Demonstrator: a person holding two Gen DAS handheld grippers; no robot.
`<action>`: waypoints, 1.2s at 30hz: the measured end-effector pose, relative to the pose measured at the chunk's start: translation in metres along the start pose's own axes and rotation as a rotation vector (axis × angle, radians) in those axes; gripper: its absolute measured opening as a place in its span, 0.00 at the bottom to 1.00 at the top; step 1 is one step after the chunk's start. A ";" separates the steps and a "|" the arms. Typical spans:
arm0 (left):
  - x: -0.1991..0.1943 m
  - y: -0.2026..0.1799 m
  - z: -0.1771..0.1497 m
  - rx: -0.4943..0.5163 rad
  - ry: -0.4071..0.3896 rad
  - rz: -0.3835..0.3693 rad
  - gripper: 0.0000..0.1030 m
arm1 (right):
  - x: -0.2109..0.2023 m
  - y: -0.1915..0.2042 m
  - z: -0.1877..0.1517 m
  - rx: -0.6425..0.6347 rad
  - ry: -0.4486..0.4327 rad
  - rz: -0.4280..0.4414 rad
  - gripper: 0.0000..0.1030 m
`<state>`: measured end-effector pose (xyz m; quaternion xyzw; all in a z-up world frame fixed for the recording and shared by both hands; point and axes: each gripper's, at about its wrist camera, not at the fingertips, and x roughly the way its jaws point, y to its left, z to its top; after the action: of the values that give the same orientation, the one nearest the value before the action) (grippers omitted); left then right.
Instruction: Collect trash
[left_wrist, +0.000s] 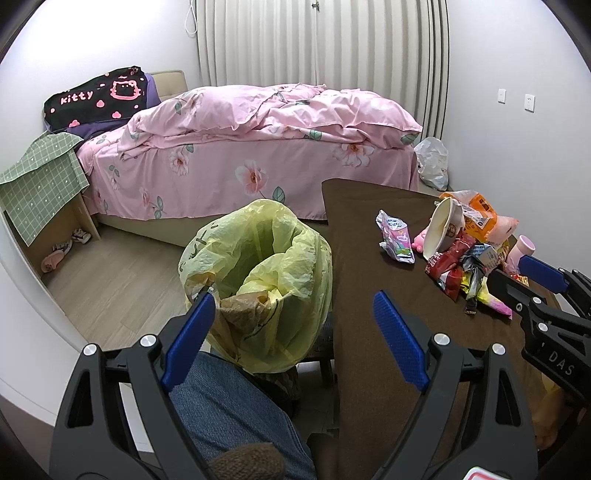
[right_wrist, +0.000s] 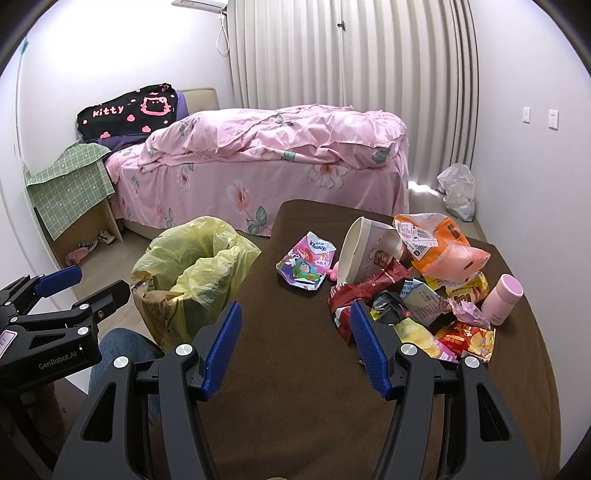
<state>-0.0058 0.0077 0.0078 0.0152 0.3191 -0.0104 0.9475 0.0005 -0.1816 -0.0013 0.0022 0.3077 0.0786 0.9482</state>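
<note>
A bin lined with a yellow bag (left_wrist: 258, 280) (right_wrist: 192, 280) stands on the floor beside the brown table (left_wrist: 369, 236) (right_wrist: 288, 369). Some brown paper lies inside it. A heap of snack wrappers (left_wrist: 465, 266) (right_wrist: 417, 306), a tipped paper cup (left_wrist: 443, 229) (right_wrist: 365, 251) and a tissue pack (left_wrist: 395, 236) (right_wrist: 306, 262) rest on the table. My left gripper (left_wrist: 293, 310) (right_wrist: 85, 284) is open near the bin's near rim, holding nothing. My right gripper (right_wrist: 295, 321) (left_wrist: 517, 273) is open over the table, its right finger beside the heap.
A pink bottle (right_wrist: 500, 299) stands right of the heap. A bed with pink floral bedding (left_wrist: 258, 140) lies beyond. A green-clothed side table (left_wrist: 40, 181) is at left, a white plastic bag (left_wrist: 432, 162) on the floor by the wall. A person's jeans-clad leg (left_wrist: 229, 406) is below the bin.
</note>
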 end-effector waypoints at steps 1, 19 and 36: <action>0.000 0.000 0.000 0.000 0.001 0.000 0.81 | 0.000 0.000 0.000 0.001 0.000 0.001 0.56; 0.005 0.007 -0.003 -0.015 0.004 0.006 0.81 | 0.001 0.000 0.000 -0.002 0.007 0.010 0.56; 0.034 -0.009 -0.005 0.002 0.006 -0.036 0.81 | 0.008 -0.051 -0.007 0.044 0.007 -0.078 0.56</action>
<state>0.0181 -0.0018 -0.0166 0.0103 0.3223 -0.0279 0.9462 0.0100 -0.2313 -0.0146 0.0107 0.3124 0.0346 0.9493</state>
